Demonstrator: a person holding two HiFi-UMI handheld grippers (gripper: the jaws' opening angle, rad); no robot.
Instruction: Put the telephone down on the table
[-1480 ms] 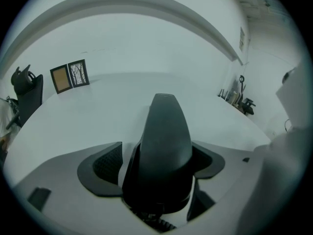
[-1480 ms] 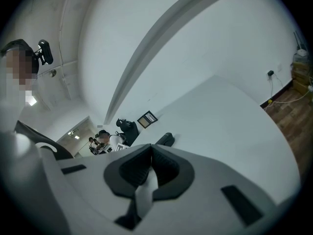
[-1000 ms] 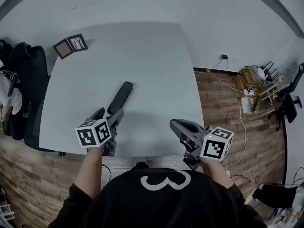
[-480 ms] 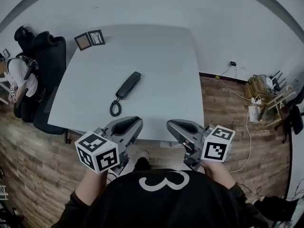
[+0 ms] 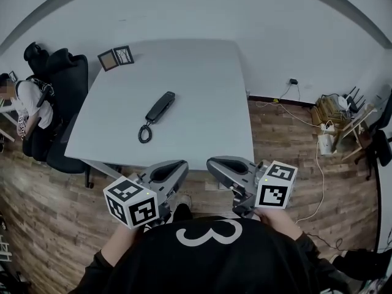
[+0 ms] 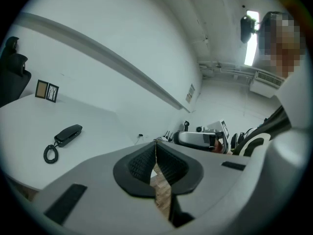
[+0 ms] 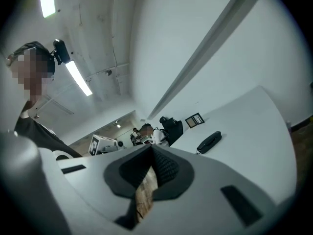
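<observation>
Left gripper (image 5: 176, 166) and right gripper (image 5: 214, 162) pressed together, empty; telephone (image 5: 160, 107) lies on table (image 5: 196, 84); shirt (image 5: 208, 263) shows "3".

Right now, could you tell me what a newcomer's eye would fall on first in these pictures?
The black telephone handset with its coiled cord lies near the middle of the pale grey square table. Nearest the camera, the left gripper and right gripper hang short of its near edge, jaws shut and empty.
</observation>
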